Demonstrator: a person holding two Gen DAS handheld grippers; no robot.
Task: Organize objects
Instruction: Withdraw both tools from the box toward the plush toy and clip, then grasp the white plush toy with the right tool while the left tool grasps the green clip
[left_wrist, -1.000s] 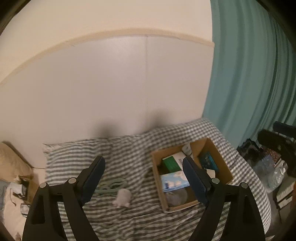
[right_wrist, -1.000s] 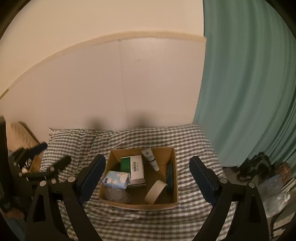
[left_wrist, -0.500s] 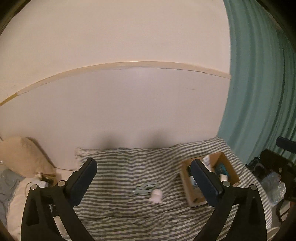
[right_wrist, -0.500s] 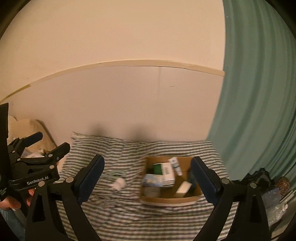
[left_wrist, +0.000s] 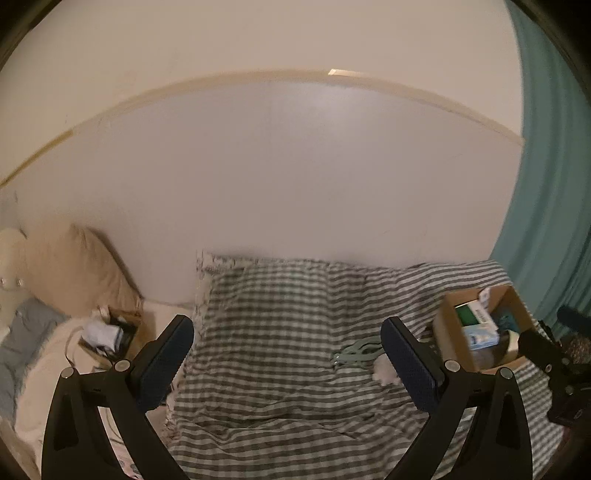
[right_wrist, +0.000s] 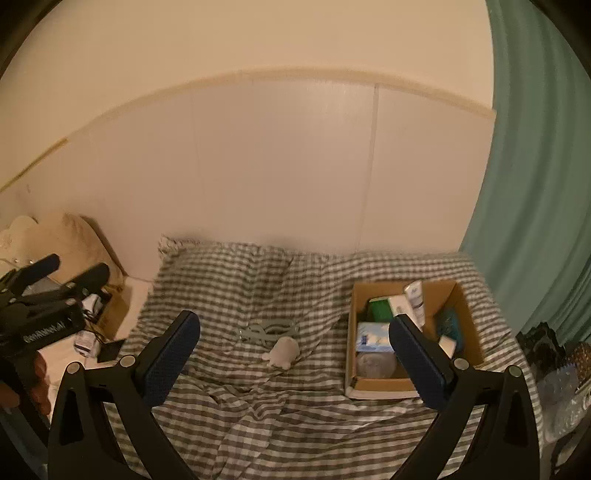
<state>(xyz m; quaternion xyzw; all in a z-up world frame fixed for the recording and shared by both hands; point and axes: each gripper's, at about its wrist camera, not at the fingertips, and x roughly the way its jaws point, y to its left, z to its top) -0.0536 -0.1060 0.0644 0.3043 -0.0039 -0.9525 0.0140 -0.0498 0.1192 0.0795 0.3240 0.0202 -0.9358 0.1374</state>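
You hold both grippers tilted downward over the bed. Your left gripper (left_wrist: 288, 354) has its jaws spread wide with nothing between them; they have just been opening. Your right gripper (right_wrist: 293, 349) also stands wide apart and empty, its jaws having just opened further as well. Neither one touches anything.

The cardboard box (right_wrist: 467, 306) sits open on the checked bedspread (right_wrist: 258, 406), toward the curtain (right_wrist: 532, 184) side. Inside it lie a green box (right_wrist: 380, 309), a blue-and-white packet (right_wrist: 371, 338), a white tube (right_wrist: 415, 297) leaning against the far wall, something teal (right_wrist: 450, 325) by the right wall and a clear rounded thing (right_wrist: 375, 364) at the near end. Out on the bedspread, left of the box and apart from it, a small white soft toy (right_wrist: 282, 353) lies just beside a coil of pale green cord (right_wrist: 267, 330).

Your left view puts the box (left_wrist: 447, 325) far to the right, with the toy (left_wrist: 384, 371) partly hidden behind the right finger, and shows your right gripper at the edge (left_wrist: 554, 363). Your right view shows the box contents more fully, and your left gripper (right_wrist: 51, 291) at the left over a beige pillow (right_wrist: 74, 236).
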